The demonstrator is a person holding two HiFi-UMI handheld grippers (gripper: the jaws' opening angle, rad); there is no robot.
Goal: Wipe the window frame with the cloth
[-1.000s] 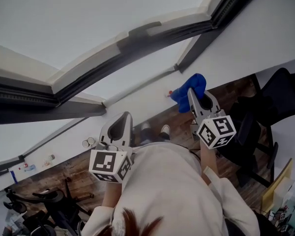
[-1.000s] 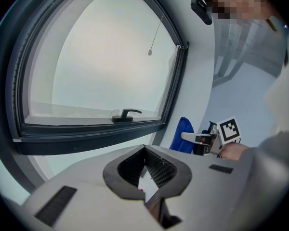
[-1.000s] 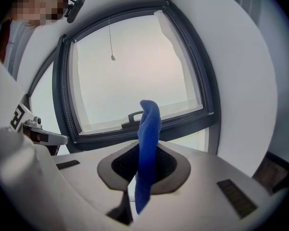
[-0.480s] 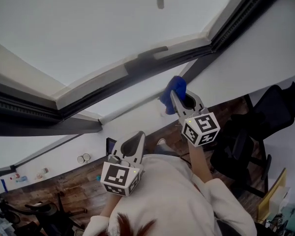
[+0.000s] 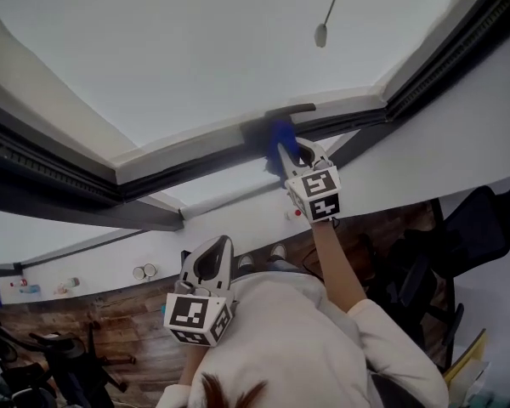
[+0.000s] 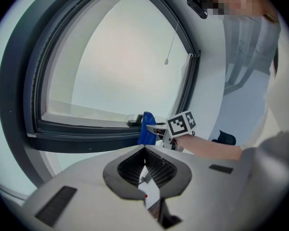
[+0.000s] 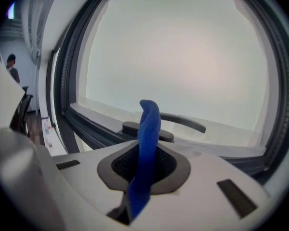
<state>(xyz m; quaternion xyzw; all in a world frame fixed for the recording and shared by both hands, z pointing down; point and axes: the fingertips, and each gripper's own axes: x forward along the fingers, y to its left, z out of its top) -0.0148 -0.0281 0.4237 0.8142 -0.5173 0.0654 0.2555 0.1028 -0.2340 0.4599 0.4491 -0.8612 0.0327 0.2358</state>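
Right tool (image 5: 292,155) clamped on one end of the blue cloth (image 5: 280,134), soft, light and likely floppy, up at the window frame (image 5: 187,157) beside its handle (image 5: 290,109); left tool (image 5: 218,245) closed, empty, nearer.

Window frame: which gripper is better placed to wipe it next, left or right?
Right. The right gripper holds the blue cloth up by the window frame; the left gripper is shut, empty and lower.
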